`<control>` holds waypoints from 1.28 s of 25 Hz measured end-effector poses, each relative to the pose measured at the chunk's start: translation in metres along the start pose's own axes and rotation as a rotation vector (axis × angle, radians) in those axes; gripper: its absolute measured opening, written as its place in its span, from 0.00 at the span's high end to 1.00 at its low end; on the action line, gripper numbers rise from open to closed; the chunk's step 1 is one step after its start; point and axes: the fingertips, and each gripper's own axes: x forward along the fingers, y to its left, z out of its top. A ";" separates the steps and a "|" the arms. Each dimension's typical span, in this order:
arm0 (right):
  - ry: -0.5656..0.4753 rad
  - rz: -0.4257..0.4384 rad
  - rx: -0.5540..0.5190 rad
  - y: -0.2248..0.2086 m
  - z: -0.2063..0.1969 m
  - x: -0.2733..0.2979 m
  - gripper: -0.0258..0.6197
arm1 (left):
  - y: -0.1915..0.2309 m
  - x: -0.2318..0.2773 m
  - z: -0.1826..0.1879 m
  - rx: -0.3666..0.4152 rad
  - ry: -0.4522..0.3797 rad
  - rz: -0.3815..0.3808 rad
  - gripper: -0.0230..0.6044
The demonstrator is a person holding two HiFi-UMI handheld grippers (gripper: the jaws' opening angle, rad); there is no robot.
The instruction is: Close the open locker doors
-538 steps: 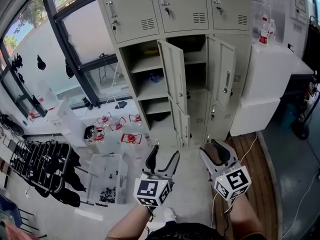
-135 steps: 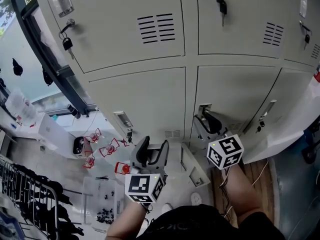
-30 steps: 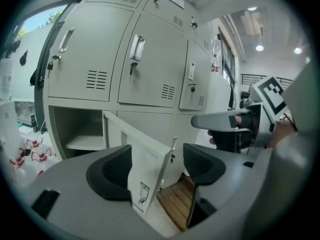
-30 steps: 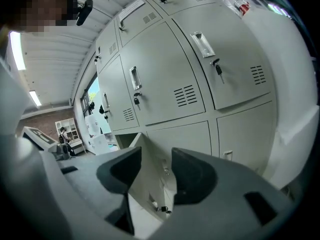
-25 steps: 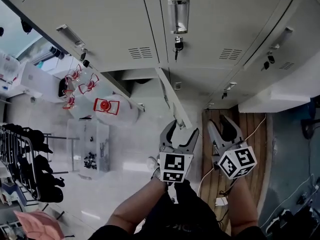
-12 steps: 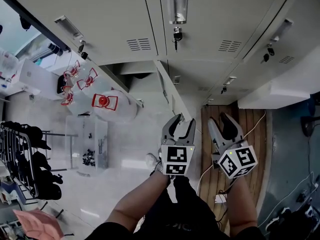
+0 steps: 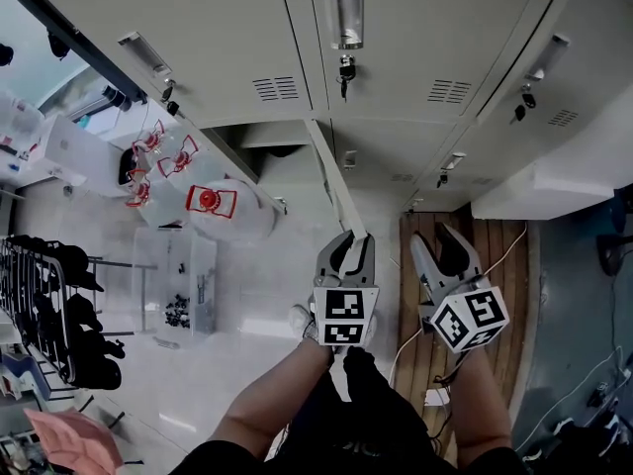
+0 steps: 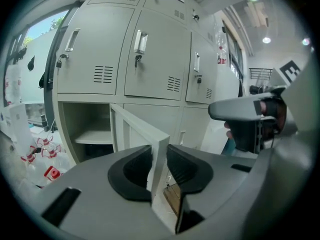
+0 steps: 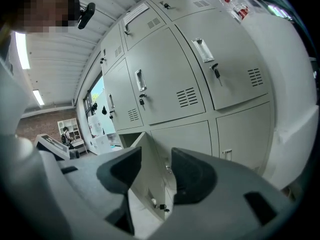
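A bank of grey lockers (image 7: 396, 57) has one low door (image 7: 331, 181) swung out, with its empty compartment (image 7: 259, 142) showing. My left gripper (image 7: 345, 242) sits on that door's free edge. In the left gripper view its jaws have just been closing and its pads (image 8: 182, 166) now press both faces of the door (image 8: 137, 129). My right gripper (image 7: 443, 245) hangs just to the right, open, with nothing between its fingers. The right gripper view looks past its jaws at the door (image 9: 150, 176), which stands apart from them.
Red-and-white objects (image 7: 210, 201) and a clear plastic bin (image 7: 183, 290) lie on the floor at the left, with a black rack (image 7: 49, 305) further left. A wooden platform (image 7: 425, 295) and a white cabinet (image 7: 554, 181) stand at the right.
The left gripper's jaws have narrowed from wide apart onto the door's edge. The right gripper has stayed where it was.
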 end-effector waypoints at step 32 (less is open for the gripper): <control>0.040 0.339 -0.071 0.107 0.025 0.066 0.69 | 0.129 -0.071 -0.018 -0.098 0.052 0.388 0.81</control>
